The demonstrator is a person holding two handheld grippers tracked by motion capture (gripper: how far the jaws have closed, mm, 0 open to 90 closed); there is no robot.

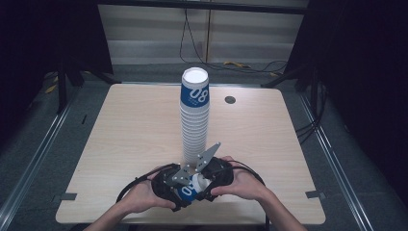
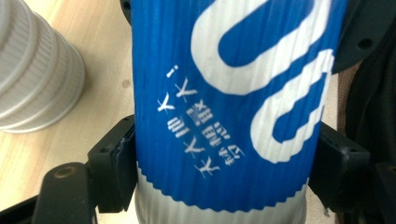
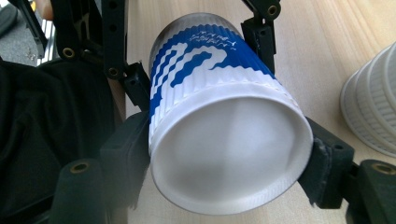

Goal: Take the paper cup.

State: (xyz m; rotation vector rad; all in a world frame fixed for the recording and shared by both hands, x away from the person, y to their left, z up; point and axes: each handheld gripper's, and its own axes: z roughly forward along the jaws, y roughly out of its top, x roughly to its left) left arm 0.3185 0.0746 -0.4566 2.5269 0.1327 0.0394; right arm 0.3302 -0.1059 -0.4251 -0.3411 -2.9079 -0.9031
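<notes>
A blue and white ribbed paper cup (image 1: 188, 189) lies on its side between both grippers, just above the table's front edge. In the left gripper view the cup's blue side (image 2: 224, 116) spans the gap between the jaws, and my left gripper (image 2: 224, 163) is shut on it. In the right gripper view the cup's white base (image 3: 224, 154) faces the camera. My right gripper (image 3: 226, 163) is shut on the base end, with the left gripper's jaws clamped further up the cup. A tall stack of matching cups (image 1: 195, 120) stands right behind the grippers.
The stack's white lower rims (image 2: 32, 70) (image 3: 373, 107) stand close beside the held cup. The light wooden table (image 1: 134, 125) has a dark round grommet (image 1: 230, 100) at the back right. Cables (image 1: 192, 48) run across the floor behind the table.
</notes>
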